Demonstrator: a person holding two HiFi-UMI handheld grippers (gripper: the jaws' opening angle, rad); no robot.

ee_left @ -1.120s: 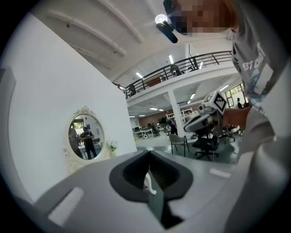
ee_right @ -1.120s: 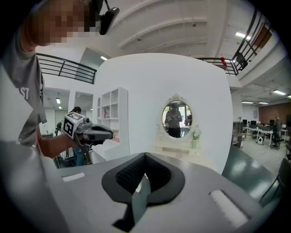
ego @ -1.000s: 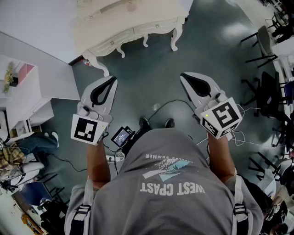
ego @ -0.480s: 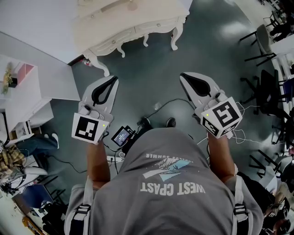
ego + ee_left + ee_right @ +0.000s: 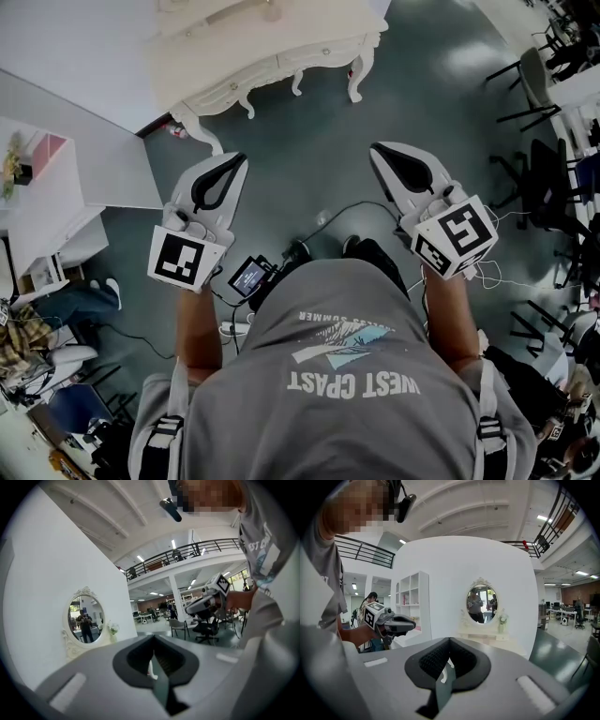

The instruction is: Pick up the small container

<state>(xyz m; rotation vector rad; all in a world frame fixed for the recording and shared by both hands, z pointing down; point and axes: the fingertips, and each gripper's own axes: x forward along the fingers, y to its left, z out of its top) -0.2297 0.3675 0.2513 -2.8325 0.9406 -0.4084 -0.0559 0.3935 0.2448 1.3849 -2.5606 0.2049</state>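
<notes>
Grey-green floor [image 5: 314, 141] spreads below me, and a white dressing table [image 5: 281, 52] stands ahead. My left tongs [image 5: 232, 159] and right tongs [image 5: 380, 150] hover clenched and empty, apart from the dressing table. I cannot make out the small container.

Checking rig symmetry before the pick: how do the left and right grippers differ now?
In the head view the left gripper angles up-right and the right gripper angles up-left, so the tips converge. The left marker cube shows one face squarely, while the right marker cube shows two faces and sits tilted. Shared: both are shut with nothing between the jaws, and both are short of the dressing table.
</notes>
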